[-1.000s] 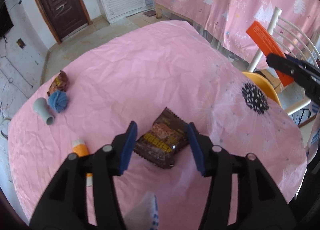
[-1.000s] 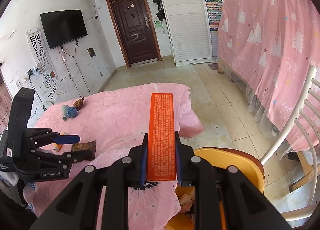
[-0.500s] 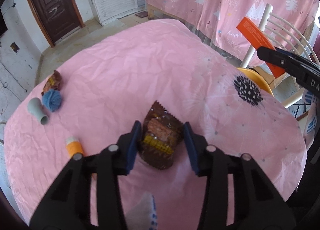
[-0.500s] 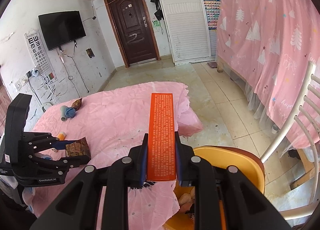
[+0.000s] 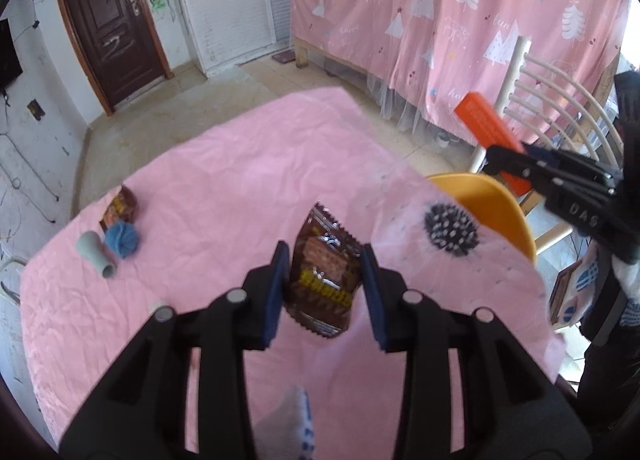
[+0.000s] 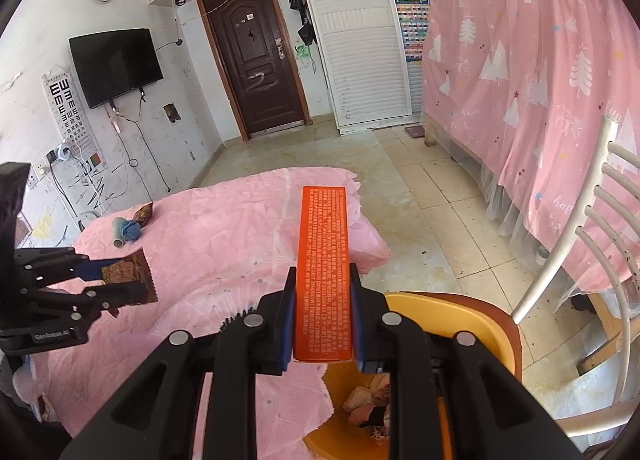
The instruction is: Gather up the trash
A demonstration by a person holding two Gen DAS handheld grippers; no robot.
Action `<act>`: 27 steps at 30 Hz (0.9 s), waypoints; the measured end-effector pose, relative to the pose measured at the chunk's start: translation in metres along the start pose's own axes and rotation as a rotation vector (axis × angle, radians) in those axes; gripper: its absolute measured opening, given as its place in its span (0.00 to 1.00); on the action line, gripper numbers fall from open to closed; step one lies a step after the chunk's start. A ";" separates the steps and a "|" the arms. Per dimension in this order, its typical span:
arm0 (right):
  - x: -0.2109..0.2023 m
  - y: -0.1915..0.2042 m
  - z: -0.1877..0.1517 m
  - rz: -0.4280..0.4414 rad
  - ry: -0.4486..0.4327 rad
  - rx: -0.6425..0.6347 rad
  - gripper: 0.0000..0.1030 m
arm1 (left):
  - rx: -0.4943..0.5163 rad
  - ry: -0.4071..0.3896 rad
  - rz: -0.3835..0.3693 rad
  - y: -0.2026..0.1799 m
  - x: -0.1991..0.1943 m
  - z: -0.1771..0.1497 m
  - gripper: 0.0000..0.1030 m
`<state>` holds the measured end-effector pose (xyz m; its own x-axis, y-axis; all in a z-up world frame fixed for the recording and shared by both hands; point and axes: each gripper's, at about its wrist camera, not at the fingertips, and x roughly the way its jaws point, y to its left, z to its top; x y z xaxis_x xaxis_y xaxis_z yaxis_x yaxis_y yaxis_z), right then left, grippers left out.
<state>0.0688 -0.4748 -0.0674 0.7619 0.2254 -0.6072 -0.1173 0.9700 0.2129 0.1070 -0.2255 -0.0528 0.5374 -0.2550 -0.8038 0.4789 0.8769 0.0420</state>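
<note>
My left gripper (image 5: 324,264) is shut on a brown snack wrapper (image 5: 324,280) and holds it lifted above the pink table (image 5: 224,180); it also shows in the right wrist view (image 6: 128,278). My right gripper (image 6: 322,280) is shut on a long orange box (image 6: 323,272), held above the orange bin (image 6: 472,312) at the table's right edge. The box also shows in the left wrist view (image 5: 488,132). A second brown wrapper (image 5: 120,210) lies at the table's far left.
A grey vase (image 5: 96,254) and a blue yarn ball (image 5: 123,238) lie by the second wrapper. The bin holds some trash (image 6: 368,400). A white chair (image 6: 592,244) stands right of the bin. A pink curtain (image 6: 520,60) hangs behind.
My left gripper closed on the brown wrapper and lifted it off the table, moving toward the right. The right gripper stayed over the bin holding the orange box.
</note>
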 end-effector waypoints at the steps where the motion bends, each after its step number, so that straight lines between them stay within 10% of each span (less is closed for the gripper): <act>1: -0.001 -0.002 -0.001 -0.003 -0.001 0.002 0.12 | 0.006 -0.011 -0.005 -0.004 -0.003 0.004 0.33; 27: -0.013 -0.086 -0.029 -0.066 0.004 0.162 0.13 | 0.051 -0.035 -0.180 -0.120 0.034 0.070 0.34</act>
<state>0.0507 -0.5589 -0.0999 0.7619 0.1621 -0.6271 0.0375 0.9555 0.2925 0.1167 -0.3679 -0.0435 0.4637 -0.4205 -0.7799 0.6036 0.7942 -0.0694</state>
